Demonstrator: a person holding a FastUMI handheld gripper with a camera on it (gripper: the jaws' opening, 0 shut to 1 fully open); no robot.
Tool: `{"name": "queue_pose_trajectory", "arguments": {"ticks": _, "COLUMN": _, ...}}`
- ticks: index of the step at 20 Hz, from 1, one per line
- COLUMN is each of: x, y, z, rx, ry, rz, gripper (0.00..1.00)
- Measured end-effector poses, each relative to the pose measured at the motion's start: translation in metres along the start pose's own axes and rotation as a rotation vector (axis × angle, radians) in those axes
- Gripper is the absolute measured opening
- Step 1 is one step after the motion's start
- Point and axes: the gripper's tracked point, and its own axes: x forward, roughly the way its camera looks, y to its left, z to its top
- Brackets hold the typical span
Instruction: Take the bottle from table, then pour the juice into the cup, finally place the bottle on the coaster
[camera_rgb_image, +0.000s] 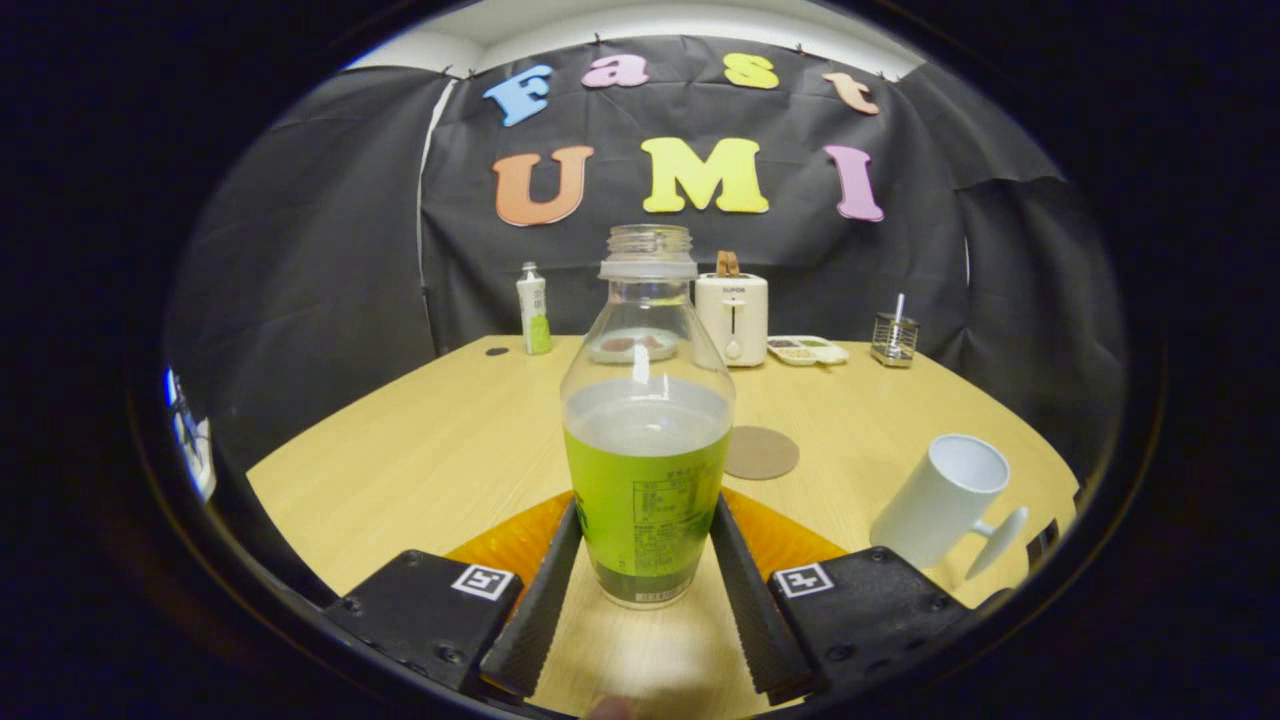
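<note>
Your jaws flank the bottle (647, 440), one ribbed finger (545, 590) touching each side of its labelled lower body, so they appear to pinch it; it stands upright and uncapped on the table (420, 450), its long axis vertical and its base between the fingers. The cup (945, 500) stands ahead to the right with its handle turned toward you, and the round coaster (760, 452) lies just beyond the bottle. Nothing stands between bottle and cup; a toaster (732, 315), small bottle (533, 308) and dish (808, 350) sit well apart at the table's far edge.
</note>
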Motion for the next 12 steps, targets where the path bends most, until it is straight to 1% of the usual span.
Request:
{"name": "queue_pose_trajectory", "arguments": {"ticks": 3, "x": -0.014, "y": -0.003, "z": 0.012, "rx": 0.069, "ry": -0.024, "rz": 0.014, "gripper": 0.79}}
{"name": "queue_pose_trajectory", "arguments": {"ticks": 7, "x": -0.030, "y": 0.001, "z": 0.029, "rx": 0.189, "ry": -0.065, "rz": 0.083, "gripper": 0.79}}
{"name": "queue_pose_trajectory", "arguments": {"ticks": 12, "x": -0.032, "y": 0.004, "z": 0.037, "rx": 0.314, "ry": -0.068, "rz": 0.142, "gripper": 0.78}}
